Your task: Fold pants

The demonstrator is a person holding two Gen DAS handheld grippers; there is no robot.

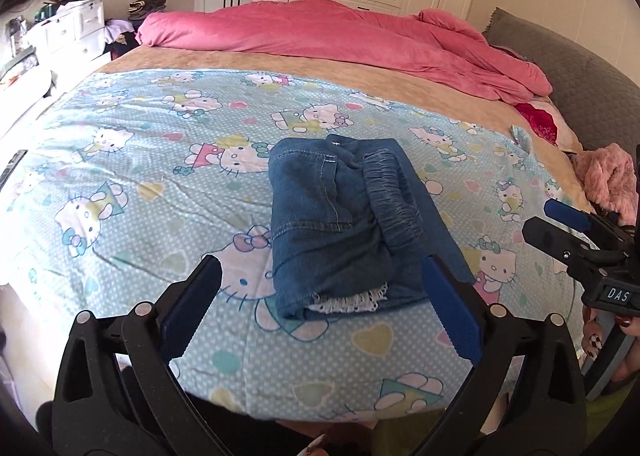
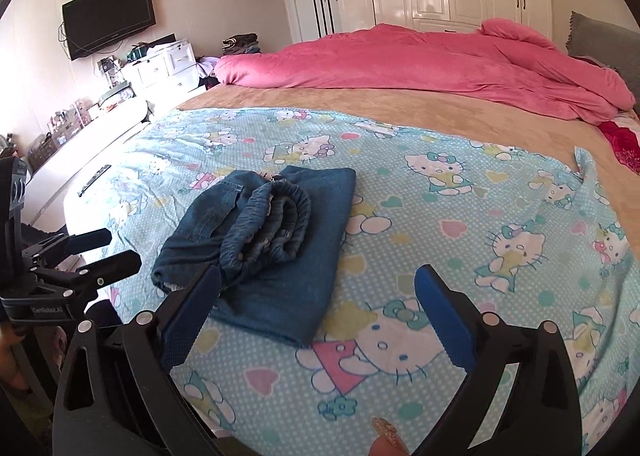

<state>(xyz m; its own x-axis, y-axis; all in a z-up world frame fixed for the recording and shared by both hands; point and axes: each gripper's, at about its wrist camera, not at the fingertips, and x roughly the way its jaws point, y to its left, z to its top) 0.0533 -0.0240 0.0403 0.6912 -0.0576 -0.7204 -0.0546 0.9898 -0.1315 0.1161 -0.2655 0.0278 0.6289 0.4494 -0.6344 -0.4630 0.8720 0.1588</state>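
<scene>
On a bed spread with a cartoon-cat sheet (image 1: 160,160), the pants (image 1: 340,224) lie folded into a compact denim bundle near the bed's front edge, waistband bunched on top and a strip of white lace showing at the near end. We judge the folding essentially done; what may be left is squaring up the rumpled waistband, which sits askew on the lower layers in the right wrist view. Our left gripper (image 1: 320,292) hangs just above the near end of the bundle, its blue fingers spread wide to either side and holding nothing. Our right gripper (image 2: 318,292) hovers at the bundle's right side, likewise spread wide and empty, one finger over the denim's corner, the other over bare sheet. A pink duvet (image 2: 420,64) is heaped at the far side of the bed.
</scene>
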